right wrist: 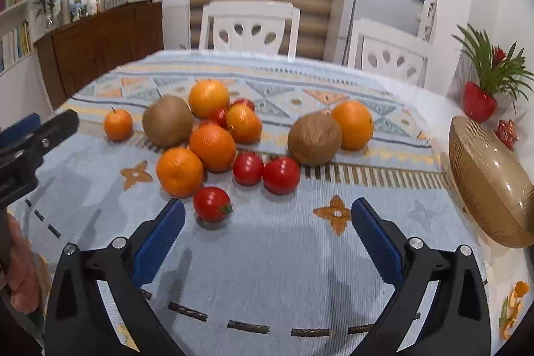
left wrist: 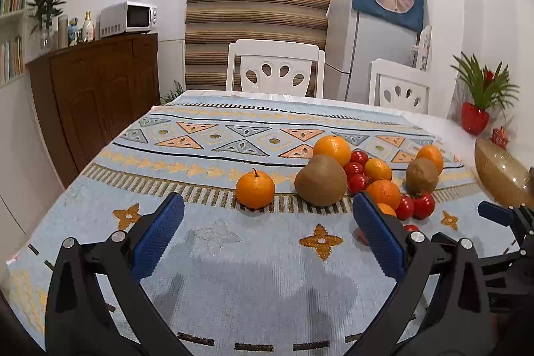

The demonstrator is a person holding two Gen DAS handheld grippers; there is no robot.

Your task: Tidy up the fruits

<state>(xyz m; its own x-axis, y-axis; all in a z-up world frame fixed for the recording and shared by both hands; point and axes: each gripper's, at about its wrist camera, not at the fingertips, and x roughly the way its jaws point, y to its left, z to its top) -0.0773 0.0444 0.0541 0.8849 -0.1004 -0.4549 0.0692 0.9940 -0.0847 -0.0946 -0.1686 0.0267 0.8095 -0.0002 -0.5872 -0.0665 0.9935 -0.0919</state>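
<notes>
Bench [right wrist: 283, 256] under patterned cloth. Amber bowl [right wrist: 487, 179] at right edge, apparently empty; sorting judged not begun. Kiwis [right wrist: 167, 120], oranges [right wrist: 212, 147], tomatoes [right wrist: 212, 203] loose mid-bench. Left hand-held gripper [left wrist: 267, 216] and right hand-held gripper [right wrist: 267, 219] both spread wide, grasping nothing. Nearest tomato just ahead of right gripper's left finger.

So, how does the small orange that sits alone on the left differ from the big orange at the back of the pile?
The lone small orange is clearly smaller than the big orange. The small one stands apart, touching no fruit; the big one sits in the pile against a kiwi and tomatoes. The small one shows a dark stem on top; the big one shows none. Both are round, orange and rest on the tablecloth.
</notes>
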